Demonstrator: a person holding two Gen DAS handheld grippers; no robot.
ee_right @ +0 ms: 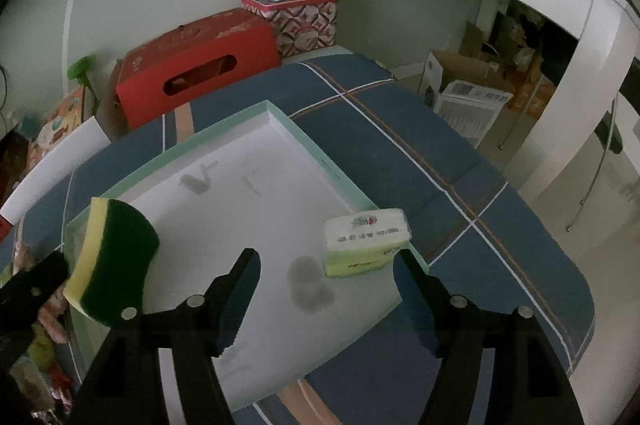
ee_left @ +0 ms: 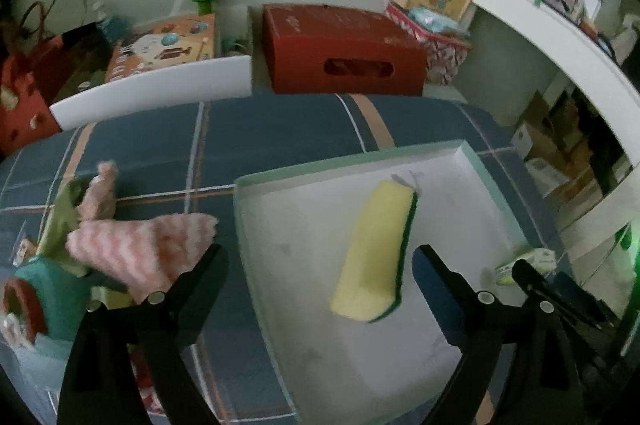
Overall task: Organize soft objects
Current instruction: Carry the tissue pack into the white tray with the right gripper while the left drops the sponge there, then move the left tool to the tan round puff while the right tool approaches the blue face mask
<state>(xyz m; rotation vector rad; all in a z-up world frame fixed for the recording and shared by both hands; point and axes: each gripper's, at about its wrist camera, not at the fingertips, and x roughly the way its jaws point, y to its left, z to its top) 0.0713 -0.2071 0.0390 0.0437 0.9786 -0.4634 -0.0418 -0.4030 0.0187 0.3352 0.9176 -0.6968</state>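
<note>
L gripper (ee_left: 320, 265): jaws spread wide, nothing pinched. Yellow sponge w/ green scrub side (ee_left: 374, 251) sits between the two fingers but clear of both pads, blurred, standing on edge and tilted; can't tell if it's resting on the tray floor or just above it. Below it the white shallow tray w/ mint-green rim (ee_left: 472, 157), lying on a blue plaid cloth (ee_left: 280, 137). Outside the L finger, on the cloth: pink-white striped fuzzy cloth (ee_left: 140, 245), w/ a teal-and-red soft item (ee_left: 44, 301) nearer the camera, partly cut off.

R gripper (ee_right: 328, 261): jaws also released, wide apart, empty. Tissue pack, white top w/ lime-green side (ee_right: 366, 243), lies in the tray just ahead of the tips, closer to the R finger, not touching it, near the tray's rim. Same sponge shows outside the L finger of this gripper, green face toward the camera.

Beyond the tray, past both sets of tips: red cardboard box w/ oval handle slot (ee_right: 196, 65).
</note>
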